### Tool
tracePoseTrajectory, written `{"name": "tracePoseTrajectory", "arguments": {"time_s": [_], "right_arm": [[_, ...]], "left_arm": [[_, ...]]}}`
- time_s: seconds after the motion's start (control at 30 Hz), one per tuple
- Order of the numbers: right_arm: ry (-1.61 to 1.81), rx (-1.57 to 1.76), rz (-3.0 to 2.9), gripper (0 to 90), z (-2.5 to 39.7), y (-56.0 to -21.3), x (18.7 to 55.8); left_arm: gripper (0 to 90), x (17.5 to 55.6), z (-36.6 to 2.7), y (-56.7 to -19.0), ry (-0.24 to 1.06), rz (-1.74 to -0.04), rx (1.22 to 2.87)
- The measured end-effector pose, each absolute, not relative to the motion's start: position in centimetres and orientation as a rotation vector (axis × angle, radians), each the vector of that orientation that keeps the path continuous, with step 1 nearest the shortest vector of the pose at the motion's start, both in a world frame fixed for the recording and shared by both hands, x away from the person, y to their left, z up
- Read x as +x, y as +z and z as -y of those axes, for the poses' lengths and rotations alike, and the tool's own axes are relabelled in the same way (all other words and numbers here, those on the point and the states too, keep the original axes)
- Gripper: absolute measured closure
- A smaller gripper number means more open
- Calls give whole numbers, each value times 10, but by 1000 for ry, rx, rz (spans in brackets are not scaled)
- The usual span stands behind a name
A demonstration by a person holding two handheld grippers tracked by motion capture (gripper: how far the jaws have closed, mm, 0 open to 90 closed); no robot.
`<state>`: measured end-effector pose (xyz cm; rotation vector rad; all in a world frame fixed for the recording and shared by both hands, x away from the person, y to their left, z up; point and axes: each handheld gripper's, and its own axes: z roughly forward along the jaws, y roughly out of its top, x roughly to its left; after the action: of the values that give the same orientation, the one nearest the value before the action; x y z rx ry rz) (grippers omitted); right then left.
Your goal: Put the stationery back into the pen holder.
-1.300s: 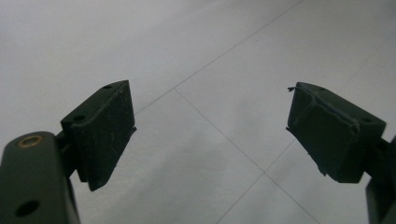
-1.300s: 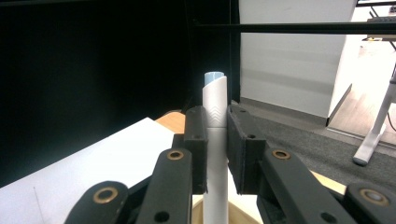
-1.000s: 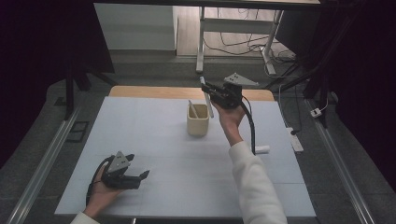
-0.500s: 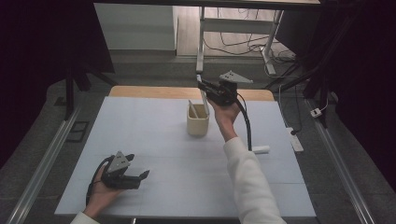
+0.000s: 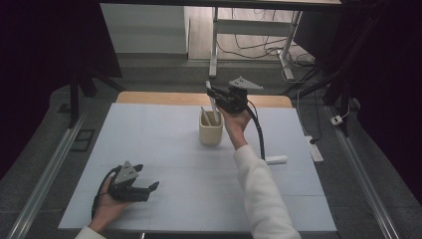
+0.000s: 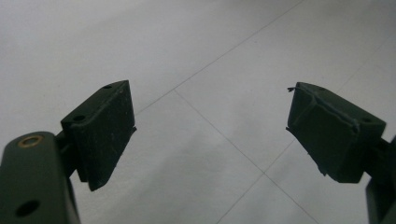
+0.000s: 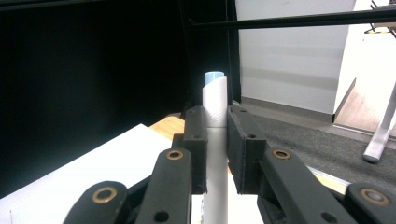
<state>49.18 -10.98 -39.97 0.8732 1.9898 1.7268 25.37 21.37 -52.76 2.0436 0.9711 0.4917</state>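
Note:
A beige cup (image 5: 210, 132) stands on the white table (image 5: 164, 144) toward the back, with a pale stick inside it. Just above the cup my right gripper (image 5: 211, 93) is shut on a white marker (image 5: 212, 102) that points down into the cup. In the right gripper view the white marker (image 7: 215, 121) with a blue tip stands upright, pinched between the two jaws of the right gripper (image 7: 216, 140). My left gripper (image 5: 152, 188) rests near the front left of the table, open. The left gripper (image 6: 210, 130) has nothing between its jaws.
Another white marker (image 5: 276, 160) lies on the table right of the person's right forearm. A wooden strip (image 5: 149, 97) runs along the table's back edge. Desk legs and cables (image 5: 259, 45) stand on the floor behind.
My right gripper has moved left with the white marker, from right of the cup to above it. The left gripper has stayed put.

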Motion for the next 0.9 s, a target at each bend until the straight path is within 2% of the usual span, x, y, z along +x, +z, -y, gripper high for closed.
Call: {"name": "tracePoseTrajectory", "arguments": {"time_s": [0.1, 0.23, 0.37, 0.9], "right_arm": [[1716, 874, -1997, 769, 111, -401, 491], [1666, 886, -2001, 622, 112, -401, 489], [1644, 898, -2025, 554, 114, -400, 488], [1610, 849, -2114, 542, 121, -401, 479]], "left_arm": [[152, 254, -214, -528, 492, -970, 2044], [152, 254, -214, -528, 492, -970, 2044], [152, 254, -213, -528, 490, -970, 2044], [152, 254, -213, -528, 494, -971, 2047]]}}
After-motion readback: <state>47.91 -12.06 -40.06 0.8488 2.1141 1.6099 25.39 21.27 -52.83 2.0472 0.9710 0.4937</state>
